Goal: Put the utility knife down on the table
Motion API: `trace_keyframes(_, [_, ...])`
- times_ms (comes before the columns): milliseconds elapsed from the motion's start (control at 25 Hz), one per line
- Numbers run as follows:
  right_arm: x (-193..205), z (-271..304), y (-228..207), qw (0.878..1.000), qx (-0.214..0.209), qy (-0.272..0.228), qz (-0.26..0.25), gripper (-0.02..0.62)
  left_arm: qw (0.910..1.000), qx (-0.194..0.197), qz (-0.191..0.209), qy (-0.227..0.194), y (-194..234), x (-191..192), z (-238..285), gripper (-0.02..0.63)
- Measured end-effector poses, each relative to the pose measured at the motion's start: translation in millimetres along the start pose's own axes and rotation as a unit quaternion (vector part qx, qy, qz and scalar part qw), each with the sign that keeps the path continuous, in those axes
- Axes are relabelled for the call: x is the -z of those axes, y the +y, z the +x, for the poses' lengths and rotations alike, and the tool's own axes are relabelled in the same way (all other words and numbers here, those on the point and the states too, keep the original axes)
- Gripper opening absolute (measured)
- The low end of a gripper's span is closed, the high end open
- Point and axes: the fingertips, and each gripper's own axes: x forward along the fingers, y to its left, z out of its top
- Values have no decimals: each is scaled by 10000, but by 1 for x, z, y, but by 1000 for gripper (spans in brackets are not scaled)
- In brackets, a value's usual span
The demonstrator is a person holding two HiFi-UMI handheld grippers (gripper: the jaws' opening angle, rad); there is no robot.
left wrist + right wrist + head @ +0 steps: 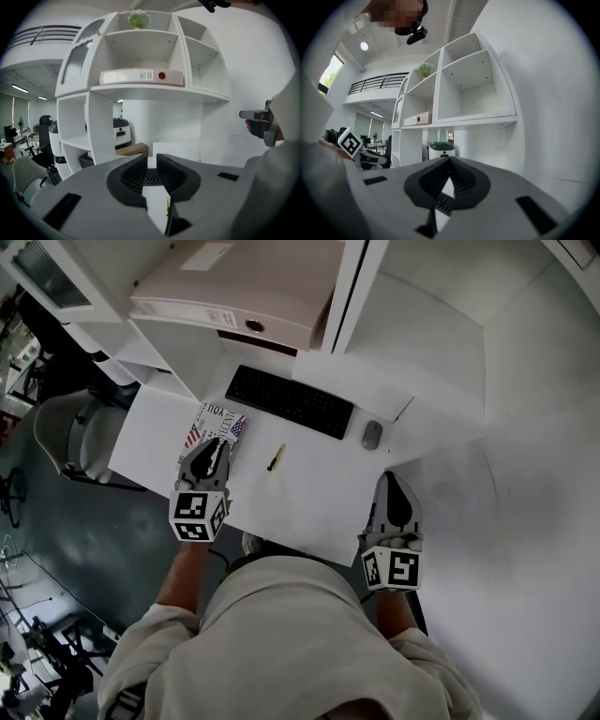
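While utility knife (275, 457) lies on table (319, 498), axis slanting far-right | left tool (152, 157) released; right tool (450, 158) clenched

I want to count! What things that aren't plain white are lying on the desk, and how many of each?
keyboard: 1
mouse: 1
utility knife: 1
flag-print booklet: 1
Total: 4

Office, keyboard (289, 401), mouse (372, 435), shelved binder (140, 77)

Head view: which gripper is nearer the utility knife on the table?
The left gripper, just left of the yellow-and-black utility knife; the right gripper sits much farther off to its right.
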Motion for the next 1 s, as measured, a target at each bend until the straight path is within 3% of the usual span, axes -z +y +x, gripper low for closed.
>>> trace_keyframes(480, [-20,-1,45,9989,-391,-228,-151,3,9946,-414,57,-953,21,-54,-79,32])
trace_keyframes(1000, [-36,-6,73,9970,-611,-380,-288,3,9865,-739,69,-1462,38,-73,-139,6])
